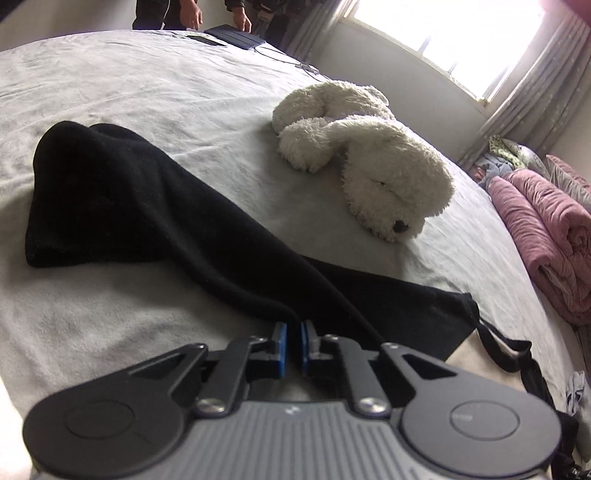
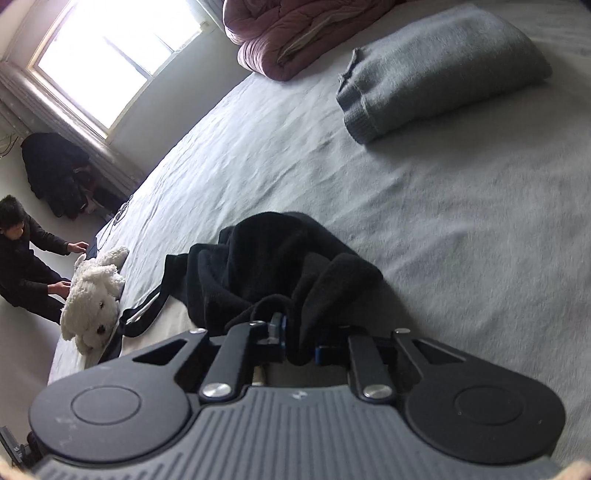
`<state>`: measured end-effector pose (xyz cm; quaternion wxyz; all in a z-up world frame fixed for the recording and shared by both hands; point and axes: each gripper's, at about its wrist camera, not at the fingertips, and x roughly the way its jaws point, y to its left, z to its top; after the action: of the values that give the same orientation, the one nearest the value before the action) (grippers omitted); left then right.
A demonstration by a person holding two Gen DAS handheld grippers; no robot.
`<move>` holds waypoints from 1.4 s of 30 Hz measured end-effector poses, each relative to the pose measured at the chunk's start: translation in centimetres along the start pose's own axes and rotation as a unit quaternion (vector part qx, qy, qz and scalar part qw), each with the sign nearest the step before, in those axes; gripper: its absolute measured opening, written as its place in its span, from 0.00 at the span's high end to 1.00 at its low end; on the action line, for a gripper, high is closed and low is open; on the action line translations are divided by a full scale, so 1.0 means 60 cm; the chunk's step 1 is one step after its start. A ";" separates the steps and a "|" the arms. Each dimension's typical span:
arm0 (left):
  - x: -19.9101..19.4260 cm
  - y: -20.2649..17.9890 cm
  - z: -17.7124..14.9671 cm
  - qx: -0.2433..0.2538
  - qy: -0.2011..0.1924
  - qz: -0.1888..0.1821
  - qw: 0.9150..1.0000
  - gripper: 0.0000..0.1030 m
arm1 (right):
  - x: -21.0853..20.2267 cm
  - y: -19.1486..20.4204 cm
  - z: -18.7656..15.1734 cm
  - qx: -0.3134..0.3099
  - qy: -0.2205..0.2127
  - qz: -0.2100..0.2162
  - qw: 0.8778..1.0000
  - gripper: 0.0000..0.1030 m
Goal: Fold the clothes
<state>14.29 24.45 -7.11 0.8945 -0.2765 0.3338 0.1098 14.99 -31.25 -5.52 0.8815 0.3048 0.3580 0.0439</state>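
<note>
Pinching down now: the left claw [image 1: 293, 326] is nearly closed on an edge of the black garment [image 1: 147, 206], which lies bunched on the bed [image 1: 147, 92] left of the white plush dog [image 1: 369, 155]. Over to the right claw [image 2: 299, 332], clamped on a thick fold of black cloth, likely so both corners lift together.

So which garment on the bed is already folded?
Start from the rolled pink quilt by the window end of the bed. Just beside it lies the grey sweater, a neat folded block, unlike the crumpled black garment.
</note>
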 end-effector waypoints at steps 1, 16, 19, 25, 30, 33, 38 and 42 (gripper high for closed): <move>-0.001 0.000 0.001 -0.001 -0.006 -0.001 1.000 0.95 | -0.001 0.007 0.006 -0.014 -0.009 -0.009 1.000 0.88; -0.004 -0.020 -0.002 0.059 -0.019 0.021 0.998 0.92 | 0.012 0.034 0.025 -0.091 -0.018 -0.078 0.993 0.73; -0.015 -0.013 -0.003 0.060 0.005 0.005 0.998 0.86 | -0.007 0.027 0.020 -0.082 -0.009 -0.076 0.994 0.59; -0.059 0.017 -0.026 0.031 0.043 -0.024 0.998 0.86 | -0.053 0.016 -0.011 -0.056 0.023 -0.060 0.996 0.59; -0.099 0.025 -0.056 0.036 0.073 -0.026 0.996 0.85 | -0.093 0.031 -0.046 -0.060 0.040 -0.042 0.996 0.59; -0.121 0.032 -0.069 0.028 0.095 -0.028 0.995 0.84 | -0.114 0.055 -0.067 -0.073 0.047 -0.022 0.996 0.59; -0.142 0.041 -0.091 0.012 0.127 -0.063 0.990 0.83 | -0.137 0.112 -0.117 -0.097 0.055 0.007 0.994 0.59; -0.139 0.037 -0.100 0.023 0.158 -0.086 0.983 0.91 | -0.136 0.164 -0.169 -0.114 0.074 0.031 0.990 0.59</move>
<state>3.94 22.78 -6.33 0.8425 -0.2974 0.4487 -0.0201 3.65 -20.54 -0.64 0.8797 0.2087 0.4055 0.1343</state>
